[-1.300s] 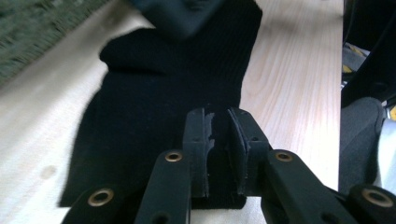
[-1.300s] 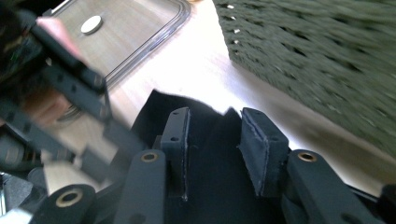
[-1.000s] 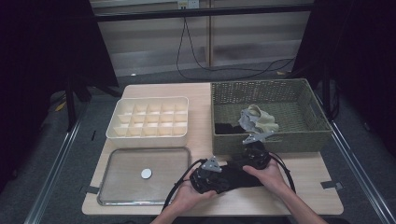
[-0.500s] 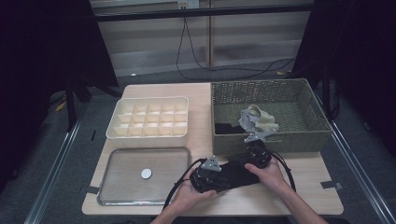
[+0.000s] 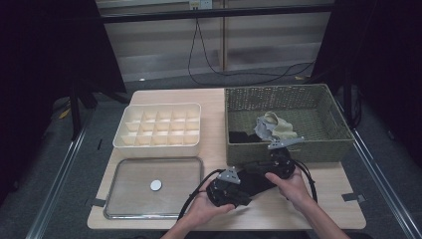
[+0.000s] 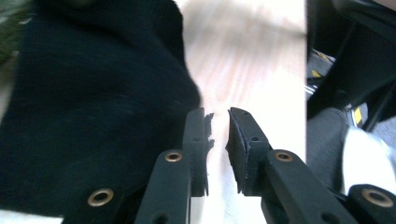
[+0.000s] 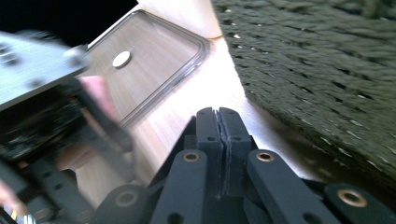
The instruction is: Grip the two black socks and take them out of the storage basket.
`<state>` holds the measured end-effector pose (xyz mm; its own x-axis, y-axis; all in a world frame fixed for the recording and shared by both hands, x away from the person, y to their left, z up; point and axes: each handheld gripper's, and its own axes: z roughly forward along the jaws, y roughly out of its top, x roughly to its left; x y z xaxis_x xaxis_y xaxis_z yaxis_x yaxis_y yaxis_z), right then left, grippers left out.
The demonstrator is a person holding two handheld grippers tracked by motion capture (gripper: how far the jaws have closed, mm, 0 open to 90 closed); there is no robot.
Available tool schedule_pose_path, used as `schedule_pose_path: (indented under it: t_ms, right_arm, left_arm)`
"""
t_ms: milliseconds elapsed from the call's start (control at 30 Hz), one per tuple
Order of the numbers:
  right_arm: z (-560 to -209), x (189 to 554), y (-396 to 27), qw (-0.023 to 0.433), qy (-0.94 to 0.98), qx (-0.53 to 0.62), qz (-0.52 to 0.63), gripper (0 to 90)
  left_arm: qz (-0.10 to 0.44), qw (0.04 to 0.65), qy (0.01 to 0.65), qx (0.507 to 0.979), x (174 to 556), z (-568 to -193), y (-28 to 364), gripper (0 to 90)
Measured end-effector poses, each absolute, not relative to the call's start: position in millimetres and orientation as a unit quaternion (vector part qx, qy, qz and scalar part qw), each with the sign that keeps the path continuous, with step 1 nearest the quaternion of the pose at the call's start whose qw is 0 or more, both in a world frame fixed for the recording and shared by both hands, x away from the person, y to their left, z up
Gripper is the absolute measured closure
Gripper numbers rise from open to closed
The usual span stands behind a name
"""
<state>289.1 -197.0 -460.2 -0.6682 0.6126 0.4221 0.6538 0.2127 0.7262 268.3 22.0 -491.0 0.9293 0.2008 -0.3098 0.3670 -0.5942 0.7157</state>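
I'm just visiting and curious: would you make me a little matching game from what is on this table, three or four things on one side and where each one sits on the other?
Things:
1. wicker basket
2. divided cream box
3. clear tray
4. black cloth

Places:
A. near left of the table, with a small white disc on it
B. far right of the table, with light and dark cloths inside
C. near edge, between the two hand-held grippers
D. far left of the table, behind the tray

Pairs: 1-B, 2-D, 3-A, 4-C
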Motion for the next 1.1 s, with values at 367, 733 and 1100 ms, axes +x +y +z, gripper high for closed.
schedule_pose_path:
  t_ms: [367,733,1100]
  right_arm:
    - [-449.7,263.4,-187.8,0.025,-0.785,-0.384,-0.486,88.2]
    - [-453.7,238.7,-192.4,0.036,-0.787,-0.386,-0.480,88.2]
    - [-470.6,224.0,-185.1,0.060,-0.799,-0.377,-0.464,88.1]
  left_arm:
    - [-0.087,0.397,0.178,0.896,277.7,-498.8,16.7,77.6]
    - [-0.068,0.407,0.188,0.891,280.8,-502.4,18.7,77.3]
    - [-0.054,0.401,0.192,0.894,283.6,-501.3,22.8,76.4]
